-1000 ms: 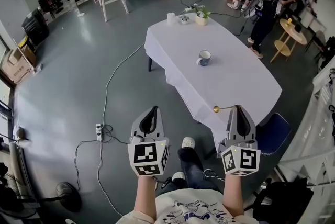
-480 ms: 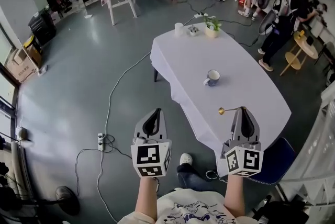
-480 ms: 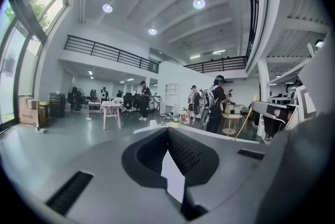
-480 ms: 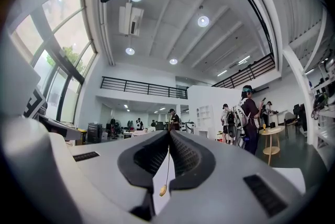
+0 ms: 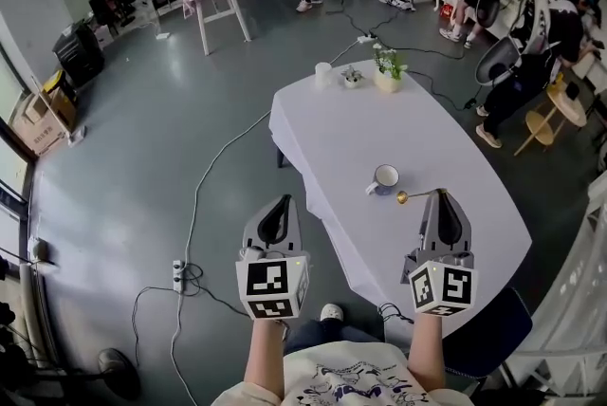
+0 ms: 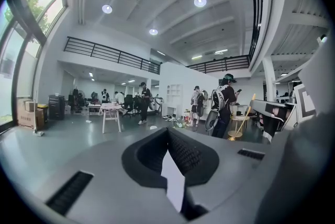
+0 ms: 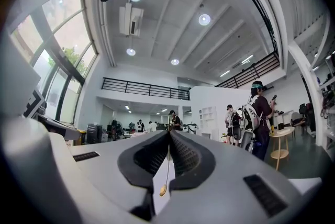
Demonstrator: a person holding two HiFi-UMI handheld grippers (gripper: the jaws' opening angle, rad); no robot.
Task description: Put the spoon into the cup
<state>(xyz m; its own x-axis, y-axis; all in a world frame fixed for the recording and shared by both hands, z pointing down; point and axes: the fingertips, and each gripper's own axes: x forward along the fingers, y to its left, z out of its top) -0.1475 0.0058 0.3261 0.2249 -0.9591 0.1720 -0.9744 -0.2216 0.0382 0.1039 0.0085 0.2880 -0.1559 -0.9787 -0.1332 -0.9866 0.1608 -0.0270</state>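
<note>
Right hand-held gripper (image 5: 442, 196), pinching the spoon (image 5: 410, 196), has arrived beside the cup (image 5: 385, 177), so dropping it in looks next.

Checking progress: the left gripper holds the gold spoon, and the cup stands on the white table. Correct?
Not quite. It is the right gripper that holds the gold spoon, as the right gripper view and the head view show. The cup does stand on the white table.
</note>
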